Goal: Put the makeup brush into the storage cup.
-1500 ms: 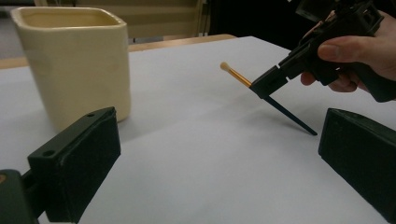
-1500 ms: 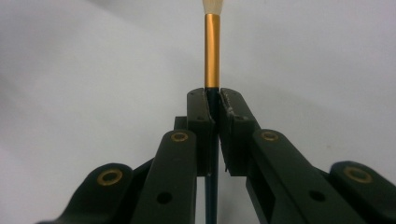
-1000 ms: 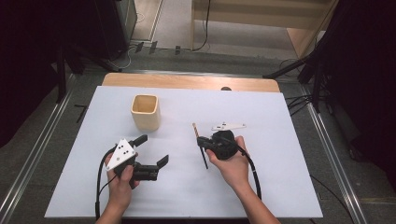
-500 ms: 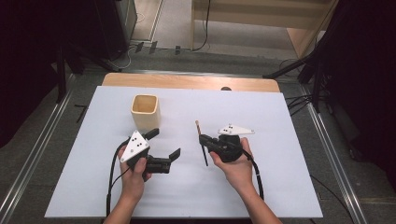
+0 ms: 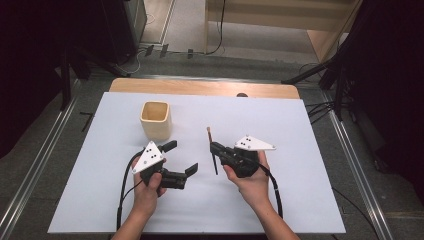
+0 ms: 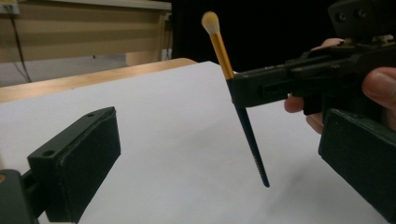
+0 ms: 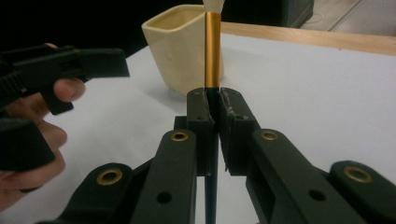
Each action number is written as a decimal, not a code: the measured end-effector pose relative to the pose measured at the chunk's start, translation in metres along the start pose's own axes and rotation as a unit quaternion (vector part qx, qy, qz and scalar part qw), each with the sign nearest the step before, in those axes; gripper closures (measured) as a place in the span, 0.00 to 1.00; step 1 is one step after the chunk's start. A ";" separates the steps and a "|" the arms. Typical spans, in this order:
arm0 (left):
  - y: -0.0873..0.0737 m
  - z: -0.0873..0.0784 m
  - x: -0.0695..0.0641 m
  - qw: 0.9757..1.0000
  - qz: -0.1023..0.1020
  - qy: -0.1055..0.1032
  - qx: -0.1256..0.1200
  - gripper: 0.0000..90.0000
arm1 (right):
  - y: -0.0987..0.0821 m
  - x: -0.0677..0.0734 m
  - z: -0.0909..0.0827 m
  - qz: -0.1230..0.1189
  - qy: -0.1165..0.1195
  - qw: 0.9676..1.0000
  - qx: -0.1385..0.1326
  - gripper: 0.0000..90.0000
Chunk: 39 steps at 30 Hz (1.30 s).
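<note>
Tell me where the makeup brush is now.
In the high view the makeup brush is near the table's middle, clamped in the right claw, right of the cream cup.

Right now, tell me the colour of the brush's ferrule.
Gold-orange, on the brush between a pale tuft and dark handle; clearest in the right gripper view.

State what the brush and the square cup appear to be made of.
Brush: soft pale bristle tip, shiny gold ferrule that looks metallic, glossy dark handle, likely lacquered wood or plastic. Square cup: cream, smooth with a faint sheen, probably glazed ceramic, possibly plastic.
</note>
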<state>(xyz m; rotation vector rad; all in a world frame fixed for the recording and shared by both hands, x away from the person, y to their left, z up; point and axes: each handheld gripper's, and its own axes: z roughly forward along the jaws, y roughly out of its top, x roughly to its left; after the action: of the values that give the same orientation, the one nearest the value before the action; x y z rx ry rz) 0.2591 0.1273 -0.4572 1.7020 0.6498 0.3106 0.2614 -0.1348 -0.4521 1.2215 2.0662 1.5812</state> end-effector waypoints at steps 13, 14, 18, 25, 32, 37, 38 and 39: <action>-0.002 0.011 -0.007 0.999 -0.021 -0.008 0.025 0.11 | 0.003 0.005 -0.007 0.005 0.031 0.999 -0.035 0.94; -0.002 0.012 -0.008 0.999 -0.025 -0.007 0.028 0.14 | 0.003 0.005 -0.007 0.007 0.033 0.999 -0.036 0.94; -0.002 0.014 -0.012 0.999 -0.035 -0.013 0.033 0.28 | 0.003 0.007 -0.008 0.007 0.038 0.998 -0.043 0.94; -0.002 0.016 -0.016 0.999 -0.034 -0.023 0.035 0.47 | 0.003 0.011 -0.008 0.011 0.047 0.997 -0.052 0.94; -0.002 0.017 -0.018 0.999 -0.032 -0.028 0.033 0.55 | 0.003 0.017 -0.008 0.012 0.068 0.996 -0.057 0.94; -0.001 0.015 -0.019 0.999 -0.032 -0.029 0.029 0.62 | 0.002 0.022 -0.006 0.008 0.076 0.995 -0.057 0.94; -0.001 0.015 -0.019 0.999 -0.034 -0.029 0.028 0.64 | 0.002 0.023 -0.005 0.007 0.078 0.995 -0.057 0.94; -0.001 0.015 -0.018 0.999 -0.034 -0.028 0.029 0.65 | 0.002 0.024 -0.005 0.008 0.079 0.995 -0.055 0.94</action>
<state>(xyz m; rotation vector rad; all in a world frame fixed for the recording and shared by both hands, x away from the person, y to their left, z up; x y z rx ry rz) 0.2523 0.1045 -0.4594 1.7343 0.6794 0.1983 0.2443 -0.1204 -0.4423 1.1106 2.0353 1.8267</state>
